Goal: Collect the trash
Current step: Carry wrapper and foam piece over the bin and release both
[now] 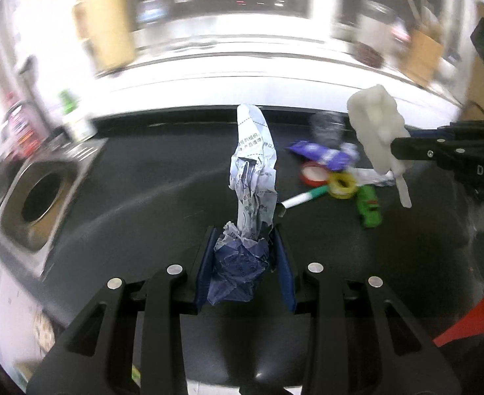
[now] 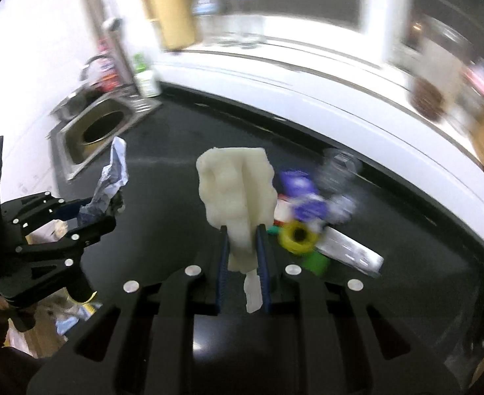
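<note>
Two black hand-held grippers with blue finger pads hang above a dark countertop (image 1: 143,177), each clamped on a piece of trash. The left gripper (image 1: 245,256) has its jaws closed on the lower, shadowed end of a crumpled sheet of white paper printed with blue text (image 1: 255,177); the sheet stands up from between the pads, well clear of the counter. In the right wrist view this gripper (image 2: 90,212) shows at the left edge, the paper (image 2: 110,177) sticking out of it. The right gripper (image 2: 242,256) has its jaws pressed together on the narrow base of a lumpy, off-white popsicle-shaped object on a pale stick (image 2: 235,191), also held in the air; from the left wrist view the same object (image 1: 376,131) appears at the right, gripped sideways by the right gripper (image 1: 403,151). On the counter below lies a cluster of items: a purple and white wrapper (image 1: 320,154), a red and white round lid (image 1: 312,174), a yellow tape roll (image 1: 342,186), a green toy car (image 1: 370,209), a green and white marker pen (image 1: 302,197) and a silvery foil wrapper (image 2: 350,253). A steel-framed round opening (image 1: 41,200) is set into the counter at the left. The background is blurred.
</note>
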`<action>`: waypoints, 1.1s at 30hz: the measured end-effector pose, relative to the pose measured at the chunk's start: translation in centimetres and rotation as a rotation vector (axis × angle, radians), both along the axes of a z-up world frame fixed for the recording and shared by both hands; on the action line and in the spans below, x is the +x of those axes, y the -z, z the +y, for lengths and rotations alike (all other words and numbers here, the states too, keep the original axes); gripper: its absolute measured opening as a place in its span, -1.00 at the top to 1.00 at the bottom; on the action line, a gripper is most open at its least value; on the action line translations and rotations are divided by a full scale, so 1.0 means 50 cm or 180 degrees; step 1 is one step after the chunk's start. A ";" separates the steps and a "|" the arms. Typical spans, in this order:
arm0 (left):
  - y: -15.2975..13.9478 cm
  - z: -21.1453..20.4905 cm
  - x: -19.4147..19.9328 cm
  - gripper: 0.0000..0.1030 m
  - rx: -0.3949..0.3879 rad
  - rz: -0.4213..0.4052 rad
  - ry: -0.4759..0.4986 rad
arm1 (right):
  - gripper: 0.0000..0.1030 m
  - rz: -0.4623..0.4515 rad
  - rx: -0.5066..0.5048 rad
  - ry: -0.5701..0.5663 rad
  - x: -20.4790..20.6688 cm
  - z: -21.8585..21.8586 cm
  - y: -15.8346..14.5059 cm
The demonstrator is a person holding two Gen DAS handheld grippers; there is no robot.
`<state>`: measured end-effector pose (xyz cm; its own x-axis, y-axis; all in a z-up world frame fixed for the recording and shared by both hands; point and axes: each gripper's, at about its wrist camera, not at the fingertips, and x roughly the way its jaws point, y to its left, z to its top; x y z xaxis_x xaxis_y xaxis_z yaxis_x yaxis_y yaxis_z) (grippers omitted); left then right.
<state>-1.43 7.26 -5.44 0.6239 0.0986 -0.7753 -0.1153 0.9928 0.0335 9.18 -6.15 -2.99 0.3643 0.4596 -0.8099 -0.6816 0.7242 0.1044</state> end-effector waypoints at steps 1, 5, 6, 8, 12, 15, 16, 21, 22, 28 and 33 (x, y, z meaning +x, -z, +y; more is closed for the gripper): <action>0.000 0.024 -0.022 0.34 0.0036 -0.0003 -0.0130 | 0.67 0.0004 0.0011 -0.0125 -0.010 0.033 -0.002; 0.014 0.129 -0.121 0.34 0.0028 0.0065 -0.0690 | 0.67 0.0066 0.0035 -0.0738 -0.073 0.195 0.002; 0.021 0.156 -0.153 0.34 0.0035 0.0095 -0.0855 | 0.67 0.0099 0.0040 -0.0923 -0.096 0.243 0.006; 0.035 0.203 -0.215 0.34 0.0022 0.0148 -0.1154 | 0.67 0.0145 0.0038 -0.1246 -0.143 0.323 0.017; 0.080 0.294 -0.346 0.34 -0.0011 0.0258 -0.1743 | 0.67 0.0314 -0.0010 -0.1899 -0.253 0.486 0.064; 0.129 0.358 -0.448 0.34 -0.0102 0.0372 -0.2181 | 0.67 0.0487 -0.0074 -0.2271 -0.332 0.588 0.108; 0.149 0.380 -0.483 0.34 -0.0134 0.0414 -0.2321 | 0.67 0.0547 -0.0108 -0.2413 -0.366 0.629 0.127; 0.246 0.467 -0.617 0.34 -0.0360 0.0492 -0.2838 | 0.67 0.0820 -0.0263 -0.2799 -0.486 0.769 0.208; 0.265 0.481 -0.633 0.34 -0.0421 0.0490 -0.2898 | 0.67 0.0893 -0.0310 -0.2853 -0.511 0.799 0.230; 0.404 0.564 -0.699 0.34 -0.0668 0.0504 -0.3121 | 0.67 0.1137 -0.0611 -0.3009 -0.605 0.940 0.365; 0.488 0.614 -0.709 0.33 -0.0805 0.0514 -0.3193 | 0.67 0.1154 -0.0850 -0.3037 -0.653 1.025 0.452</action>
<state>-36.86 37.97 -29.85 0.2327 0.3370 -0.9123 -0.9026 0.4243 -0.0735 -23.47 45.10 -25.60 -0.3386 0.2189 -0.9151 -0.9408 -0.0662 0.3323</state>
